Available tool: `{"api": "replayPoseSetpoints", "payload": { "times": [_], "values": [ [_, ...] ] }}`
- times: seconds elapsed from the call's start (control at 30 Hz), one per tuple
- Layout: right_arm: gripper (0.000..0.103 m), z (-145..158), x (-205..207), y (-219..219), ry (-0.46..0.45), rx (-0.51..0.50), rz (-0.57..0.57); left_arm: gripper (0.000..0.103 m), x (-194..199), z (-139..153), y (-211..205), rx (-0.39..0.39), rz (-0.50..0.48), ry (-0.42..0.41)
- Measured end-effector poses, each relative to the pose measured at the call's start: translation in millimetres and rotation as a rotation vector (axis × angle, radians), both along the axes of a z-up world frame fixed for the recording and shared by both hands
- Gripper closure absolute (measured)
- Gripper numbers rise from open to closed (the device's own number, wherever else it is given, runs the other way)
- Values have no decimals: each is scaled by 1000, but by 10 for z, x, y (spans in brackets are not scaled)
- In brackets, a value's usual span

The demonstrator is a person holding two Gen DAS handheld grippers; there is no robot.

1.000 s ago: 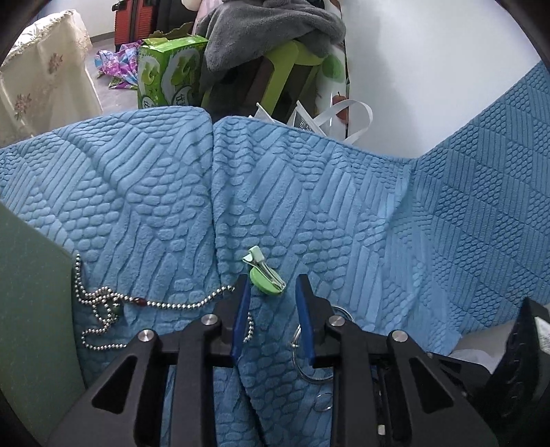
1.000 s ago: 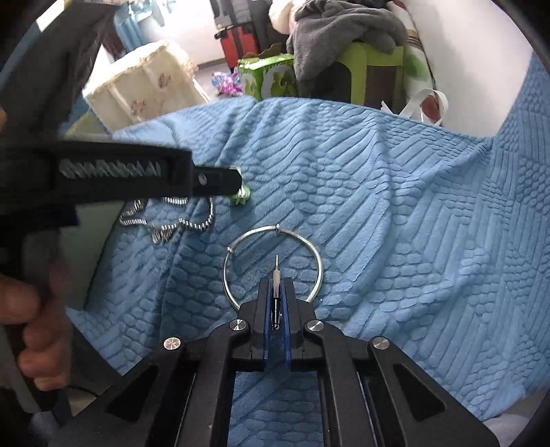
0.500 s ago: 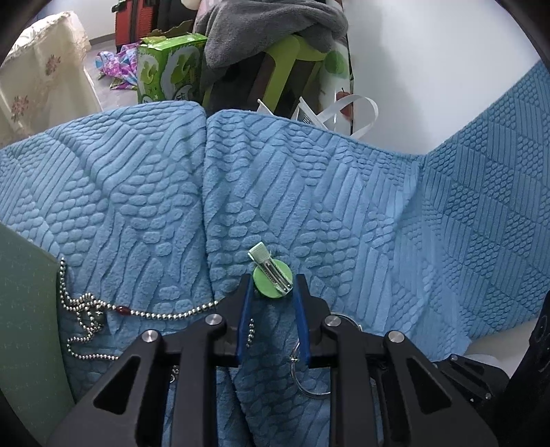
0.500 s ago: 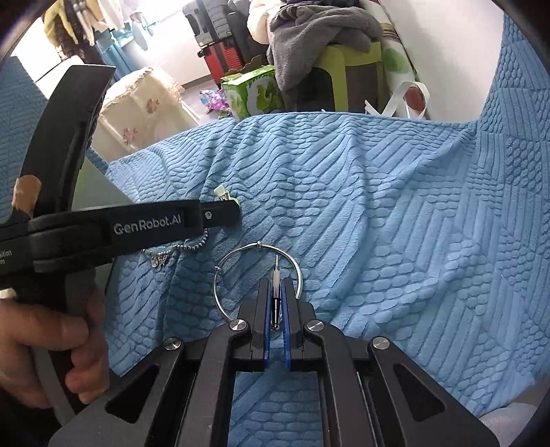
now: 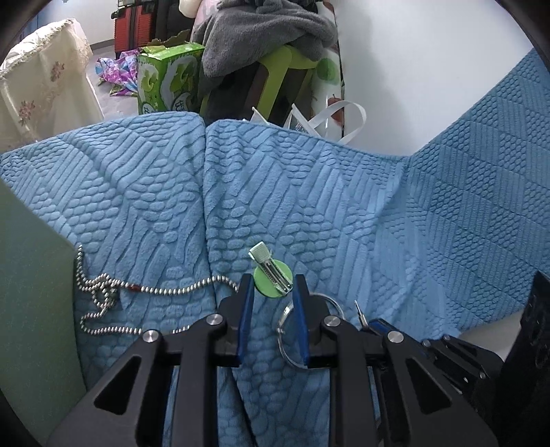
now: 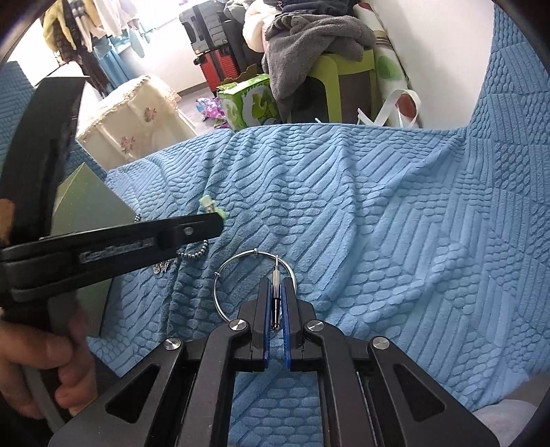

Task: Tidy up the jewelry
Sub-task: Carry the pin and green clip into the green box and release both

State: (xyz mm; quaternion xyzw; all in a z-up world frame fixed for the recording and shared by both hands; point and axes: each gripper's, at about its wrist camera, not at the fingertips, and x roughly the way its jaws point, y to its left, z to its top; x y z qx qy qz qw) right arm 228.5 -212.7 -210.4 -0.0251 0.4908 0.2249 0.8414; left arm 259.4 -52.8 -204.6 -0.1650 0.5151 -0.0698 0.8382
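Note:
A green round hair clip (image 5: 272, 275) with a silver clasp lies on the blue textured cover. My left gripper (image 5: 271, 287) is around it, jaws on either side, the clip touching both tips. A silver bead chain (image 5: 113, 292) lies to its left. My right gripper (image 6: 275, 292) is shut on the small silver pendant (image 6: 275, 302) of a thin silver hoop bangle (image 6: 240, 275), which rests on the cover. The hoop (image 5: 292, 330) also shows in the left wrist view, under the right finger.
A green box (image 5: 31, 292) stands at the left, its corner also in the right wrist view (image 6: 89, 206). Behind the blue cover (image 5: 343, 206) are a green carton (image 5: 165, 82), a green stool with a grey towel (image 5: 261, 31), and a cream-covered table (image 5: 41, 96).
My left gripper has moved forward and closed in, so the green clip now sits between its tips. The right gripper stays shut on the hoop's pendant.

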Motion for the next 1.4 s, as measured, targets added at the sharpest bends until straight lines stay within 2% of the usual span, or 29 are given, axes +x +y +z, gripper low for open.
{"api": "replayPoseSetpoints", "payload": {
  "times": [0.4, 0.83, 1.23, 1.4],
  "values": [
    [99, 325, -265, 38, -6, 18, -2, 80, -572, 346, 125, -28, -12, -46],
    [99, 1148, -482, 263, -84, 58, -1, 80, -949, 1059, 405, -9, 0, -128],
    [99, 1976, -561, 799, -204, 87, 80, 80, -1125, 1802, 885, 21, 70, -266],
    [99, 2156, -621, 1040, -247, 93, 112, 80, -1219, 1966, 1094, 44, 105, -312]
  ]
}}
